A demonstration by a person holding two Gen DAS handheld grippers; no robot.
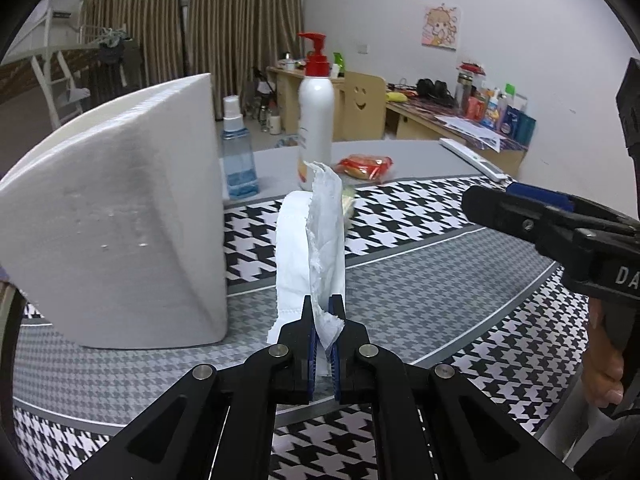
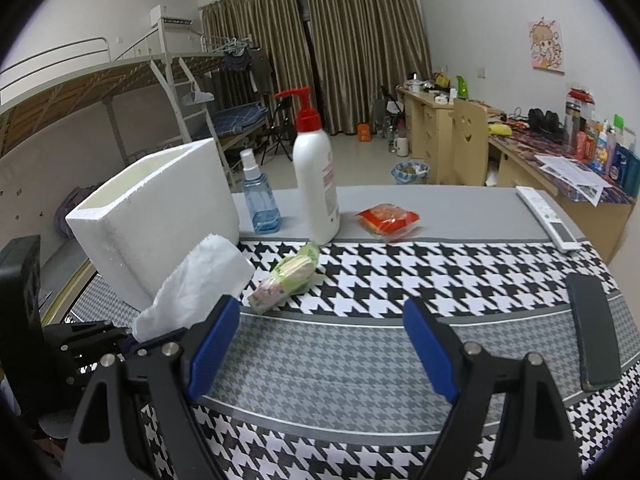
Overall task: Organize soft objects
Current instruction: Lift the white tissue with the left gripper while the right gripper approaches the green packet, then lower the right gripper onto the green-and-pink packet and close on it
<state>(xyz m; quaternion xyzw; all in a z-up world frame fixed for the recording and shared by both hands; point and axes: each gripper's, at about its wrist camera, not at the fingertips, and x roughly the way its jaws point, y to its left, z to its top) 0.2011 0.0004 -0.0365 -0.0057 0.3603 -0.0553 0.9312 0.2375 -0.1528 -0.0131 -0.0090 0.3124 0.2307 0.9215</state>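
Note:
My left gripper (image 1: 323,312) is shut on a white paper tissue (image 1: 316,240) and holds it upright above the cloth, just right of the white foam box (image 1: 120,208). The tissue (image 2: 200,280) and the left gripper (image 2: 116,340) also show in the right wrist view, in front of the foam box (image 2: 160,216). My right gripper (image 2: 320,344) is open and empty above the houndstooth cloth; it shows at the right in the left wrist view (image 1: 480,204). A green-and-pink soft packet (image 2: 288,272) lies on the cloth past the tissue. A red snack bag (image 2: 388,218) lies further back.
A white pump bottle (image 2: 316,184) and a blue spray bottle (image 2: 260,200) stand behind the box. A white remote (image 2: 548,216) lies at the far right edge. A dark phone (image 2: 594,336) lies on the cloth at the right. Desks, a chair and a bunk bed stand behind.

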